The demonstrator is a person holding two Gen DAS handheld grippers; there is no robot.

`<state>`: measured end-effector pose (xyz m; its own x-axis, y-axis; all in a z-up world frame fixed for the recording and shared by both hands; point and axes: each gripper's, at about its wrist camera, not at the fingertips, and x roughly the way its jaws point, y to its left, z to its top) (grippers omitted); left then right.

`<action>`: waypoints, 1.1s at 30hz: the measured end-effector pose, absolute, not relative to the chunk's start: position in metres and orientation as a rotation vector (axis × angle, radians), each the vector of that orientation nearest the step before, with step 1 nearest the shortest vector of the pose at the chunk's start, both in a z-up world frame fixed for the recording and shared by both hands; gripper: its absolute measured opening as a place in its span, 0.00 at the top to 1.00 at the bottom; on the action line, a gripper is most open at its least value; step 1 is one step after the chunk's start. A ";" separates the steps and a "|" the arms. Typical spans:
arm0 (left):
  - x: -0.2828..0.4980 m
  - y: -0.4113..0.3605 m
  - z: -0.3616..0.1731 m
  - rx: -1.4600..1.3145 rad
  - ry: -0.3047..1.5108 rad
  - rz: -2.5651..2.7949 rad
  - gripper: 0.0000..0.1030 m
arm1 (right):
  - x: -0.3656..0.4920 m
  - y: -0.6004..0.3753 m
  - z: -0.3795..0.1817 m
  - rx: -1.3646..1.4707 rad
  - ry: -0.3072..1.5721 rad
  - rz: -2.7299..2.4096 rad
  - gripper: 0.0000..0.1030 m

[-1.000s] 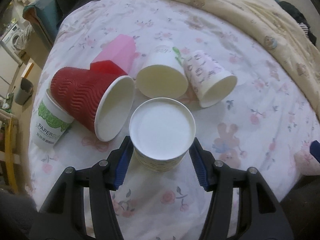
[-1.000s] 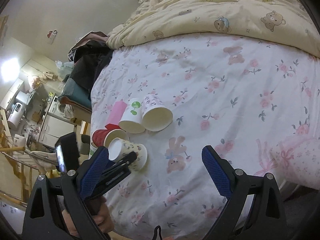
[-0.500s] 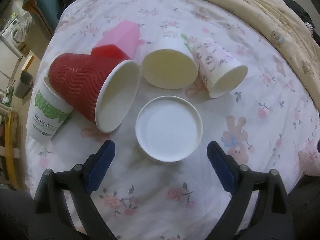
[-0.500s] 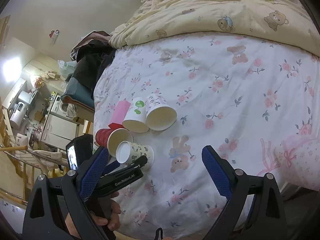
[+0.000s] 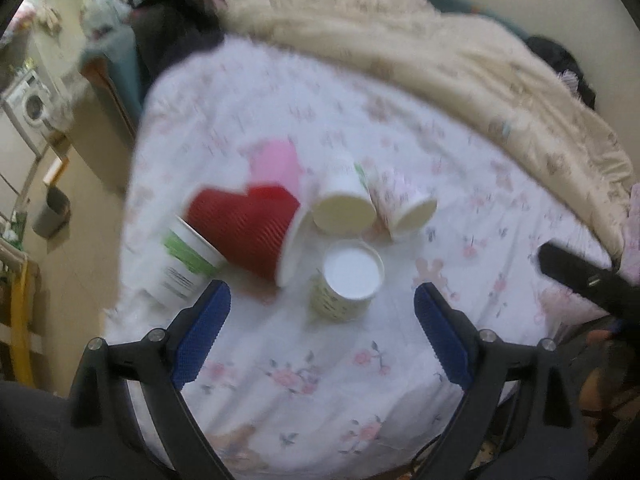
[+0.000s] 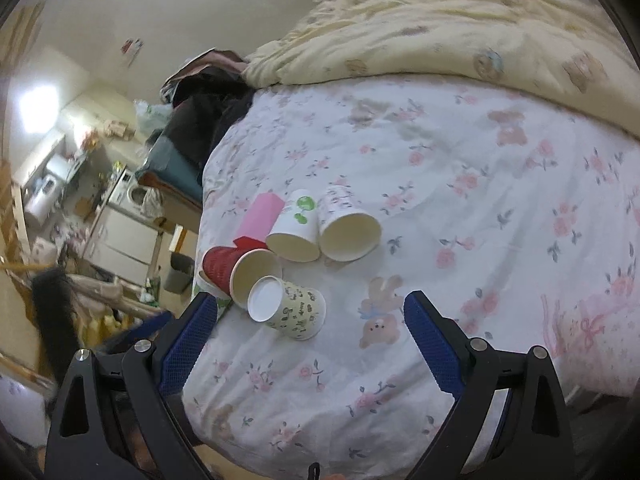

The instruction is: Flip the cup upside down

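A patterned paper cup (image 5: pixel 346 284) stands upside down on the floral bed sheet, white base up; it also shows in the right wrist view (image 6: pixel 286 308). My left gripper (image 5: pixel 320 336) is open and empty, drawn back just short of that cup. My right gripper (image 6: pixel 310 344) is open and empty, hovering near the bed's front edge, with the cup just beyond its left finger. The left wrist view is blurred by motion.
A red ribbed cup (image 5: pixel 250 232) lies on its side over a green-banded cup (image 5: pixel 184 268). A white cup (image 5: pixel 344 204), a pink-patterned cup (image 5: pixel 404 208) and a pink cup (image 5: pixel 276 164) lie behind. A beige duvet (image 6: pixel 460 28) covers the far side.
My left gripper opened wide, let go of the upside-down cup and pulled back and up from it. The right gripper barely shifted.
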<state>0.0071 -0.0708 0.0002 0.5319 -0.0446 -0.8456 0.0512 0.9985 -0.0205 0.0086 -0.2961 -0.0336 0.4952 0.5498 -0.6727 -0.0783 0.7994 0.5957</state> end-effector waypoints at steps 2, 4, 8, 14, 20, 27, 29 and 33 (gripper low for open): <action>-0.007 -0.063 0.015 0.035 0.920 -0.053 0.11 | 0.006 -0.288 -0.031 0.497 0.980 0.410 0.06; -0.016 -0.054 0.019 0.042 0.885 -0.045 0.11 | 0.002 -0.282 -0.028 0.454 0.972 0.415 0.05; -0.032 -0.037 0.013 0.002 0.877 -0.010 0.11 | -0.008 -0.267 -0.023 0.355 0.955 0.417 0.04; -0.045 -0.017 -0.006 -0.065 0.909 0.027 0.11 | -0.022 -0.243 -0.025 0.256 0.951 0.424 0.00; -0.043 -0.011 -0.013 -0.121 0.910 0.025 0.00 | -0.026 -0.219 -0.034 0.191 0.949 0.442 0.00; -0.038 -0.001 -0.020 -0.160 0.933 0.073 0.00 | -0.019 -0.210 -0.041 0.149 0.962 0.419 0.00; -0.038 -0.001 -0.021 -0.158 0.936 0.076 0.00 | -0.018 -0.210 -0.042 0.150 0.966 0.414 0.00; -0.039 -0.002 -0.021 -0.150 0.937 0.067 0.00 | -0.017 -0.208 -0.044 0.150 0.976 0.417 0.00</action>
